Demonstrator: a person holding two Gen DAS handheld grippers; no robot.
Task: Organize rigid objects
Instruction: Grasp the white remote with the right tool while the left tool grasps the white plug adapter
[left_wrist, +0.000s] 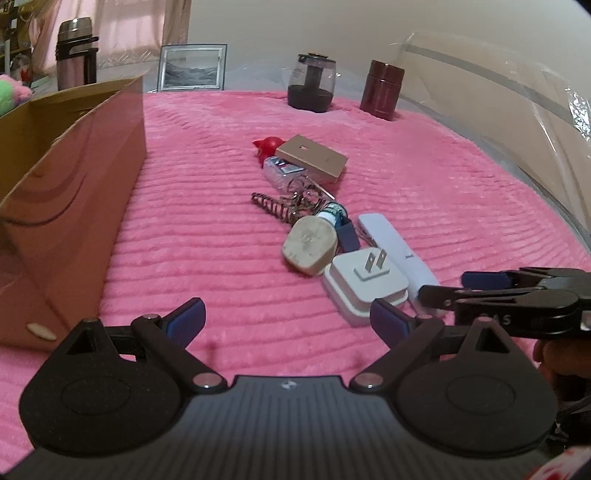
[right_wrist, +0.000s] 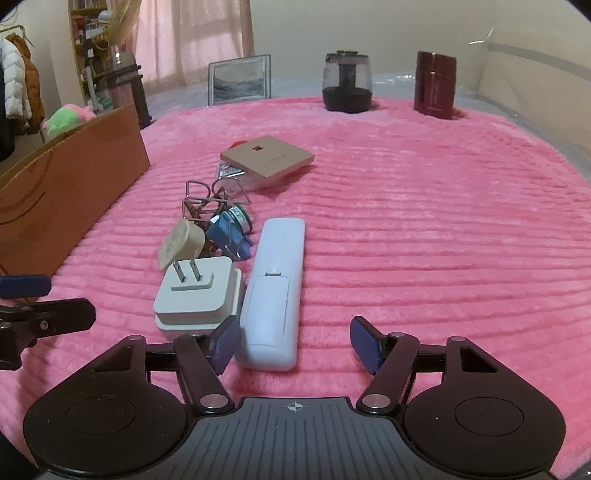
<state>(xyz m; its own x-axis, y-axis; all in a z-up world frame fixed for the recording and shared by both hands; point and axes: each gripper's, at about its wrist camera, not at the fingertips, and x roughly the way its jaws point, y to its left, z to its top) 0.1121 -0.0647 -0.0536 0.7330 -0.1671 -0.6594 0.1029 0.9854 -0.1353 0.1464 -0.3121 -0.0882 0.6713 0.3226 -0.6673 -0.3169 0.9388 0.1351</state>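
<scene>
right gripper (right_wrist: 293, 341) fingers standing apart, straddling white remote (right_wrist: 273, 291), probably for pickup | left gripper (left_wrist: 286, 321) fingers apart, empty, waiting | cardboard box (right_wrist: 74, 173) sitting nearby, likely for sorting

Bare blanket (right_wrist: 424, 236) right of remote (right_wrist: 275, 291); box (right_wrist: 74, 184) left

Both wrist views low, close, angled down; share white adapter (left_wrist: 364, 286) (right_wrist: 197, 295), probably side-by-side.
</scene>
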